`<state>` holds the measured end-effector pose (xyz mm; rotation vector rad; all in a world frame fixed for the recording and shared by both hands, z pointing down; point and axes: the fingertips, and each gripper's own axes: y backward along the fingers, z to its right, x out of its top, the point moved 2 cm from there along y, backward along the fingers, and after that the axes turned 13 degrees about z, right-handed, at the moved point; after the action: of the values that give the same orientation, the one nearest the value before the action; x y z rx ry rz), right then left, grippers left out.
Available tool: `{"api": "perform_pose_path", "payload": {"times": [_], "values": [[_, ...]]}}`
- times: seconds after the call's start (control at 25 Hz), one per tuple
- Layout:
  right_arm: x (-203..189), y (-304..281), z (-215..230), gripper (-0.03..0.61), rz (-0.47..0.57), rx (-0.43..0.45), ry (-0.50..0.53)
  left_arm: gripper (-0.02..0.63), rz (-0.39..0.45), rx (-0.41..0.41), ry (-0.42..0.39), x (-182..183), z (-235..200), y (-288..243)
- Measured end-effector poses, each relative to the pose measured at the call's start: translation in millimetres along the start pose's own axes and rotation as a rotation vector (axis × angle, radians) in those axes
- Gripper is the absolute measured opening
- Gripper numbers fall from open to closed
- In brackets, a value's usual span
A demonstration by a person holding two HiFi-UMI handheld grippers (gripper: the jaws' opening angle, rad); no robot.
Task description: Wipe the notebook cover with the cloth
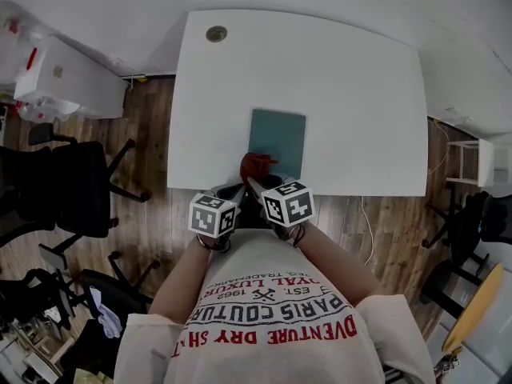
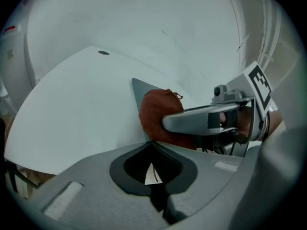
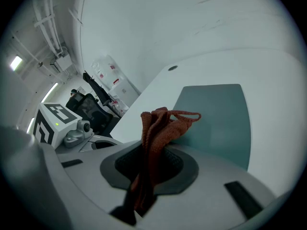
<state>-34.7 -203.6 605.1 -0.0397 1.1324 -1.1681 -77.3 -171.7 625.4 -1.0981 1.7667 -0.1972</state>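
**Operator:** Where does the job stand?

**Spotter:** At the start of the wipe, I'd say. Nearest to you, your left gripper (image 2: 152, 174) has its jaws pressed together on nothing. Your right gripper (image 3: 144, 176) is clamped on the rust-red knitted cloth (image 3: 156, 128), which stands bunched above its jaws with a loop flopping towards the right of the frame. In the head view the cloth sits over the near left corner of the teal notebook (image 1: 278, 138). I can't tell whether it is touching the cover.

**Operator:** And the notebook itself?

**Spotter:** It lies closed and flat at the near edge of the white table (image 1: 344, 94), about the middle of the frame. Its cover is plain.

**Operator:** What does the next move need?

**Spotter:** You'd want to press the bunched cloth down onto the cover and sweep away from yourself along its length. The notebook is unheld, so it may slide. Your free left gripper could pin a corner.

**Operator:** Anything to read?

**Spotter:** Only your T-shirt (image 1: 272, 318), upside down at the bottom of the head view: "PARIS COUTUR", "DVENTURE DRY SH", "EST. 1962". The marker cubes carry black-and-white squares and no words. The cover has no lettering.
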Motion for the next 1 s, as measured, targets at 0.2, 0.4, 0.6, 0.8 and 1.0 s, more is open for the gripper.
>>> {"api": "perform_pose_path", "payload": {"times": [0.2,0.4,0.6,0.8,1.0], "values": [[-1,5,10,0.08,0.015,-0.023,-0.041,0.009,-0.003,-0.012,-0.005,0,2,0],[-4,16,25,0.08,0.038,-0.056,-0.081,0.009,-0.012,-0.032,-0.026,-1,8,-1],[-6,33,46,0.081,0.063,-0.102,-0.114,0.009,-0.021,-0.046,-0.044,1,12,-2],[-8,53,67,0.083,0.083,-0.139,-0.136,0.009,-0.031,-0.04,-0.055,5,13,-5],[-11,74,90,0.087,0.109,-0.17,-0.158,0.009,-0.043,-0.035,-0.066,8,15,-11]]}}
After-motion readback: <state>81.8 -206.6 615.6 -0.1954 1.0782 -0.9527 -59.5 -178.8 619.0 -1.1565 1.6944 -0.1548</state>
